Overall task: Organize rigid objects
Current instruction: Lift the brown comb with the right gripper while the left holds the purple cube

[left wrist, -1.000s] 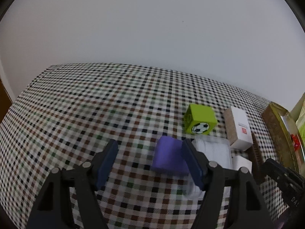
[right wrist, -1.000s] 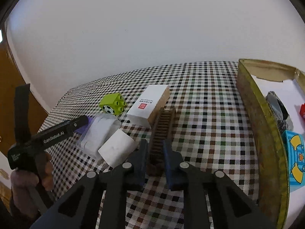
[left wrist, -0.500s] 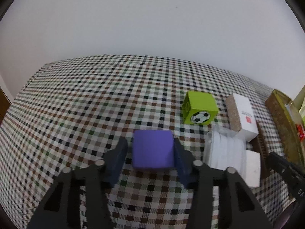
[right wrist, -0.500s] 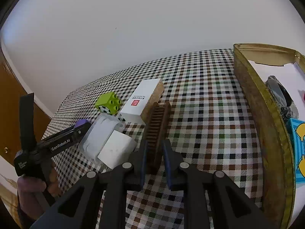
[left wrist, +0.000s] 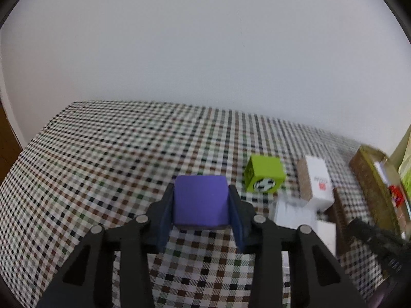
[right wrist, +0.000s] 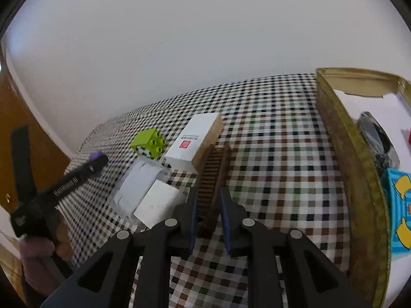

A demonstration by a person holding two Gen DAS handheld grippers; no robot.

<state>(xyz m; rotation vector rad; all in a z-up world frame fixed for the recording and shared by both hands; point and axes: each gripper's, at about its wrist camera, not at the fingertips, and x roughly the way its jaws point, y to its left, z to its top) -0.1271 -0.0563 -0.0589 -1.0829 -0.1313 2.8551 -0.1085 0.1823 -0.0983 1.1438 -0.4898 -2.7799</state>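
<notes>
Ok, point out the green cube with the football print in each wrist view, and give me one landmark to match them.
Left wrist: green cube right of centre, just right of the purple block held by the left gripper.
Right wrist: left of centre, studs showing, near the far table edge.
Shared landmark: the white box with the red mark, beside the cube.

The left gripper (right wrist: pixel 55 193) carries white lettering along its side, seemingly "GenRobot.AI", though blurred. The white carton (right wrist: pixel 195 136) shows a red square mark beneath small print too fine to read.
</notes>
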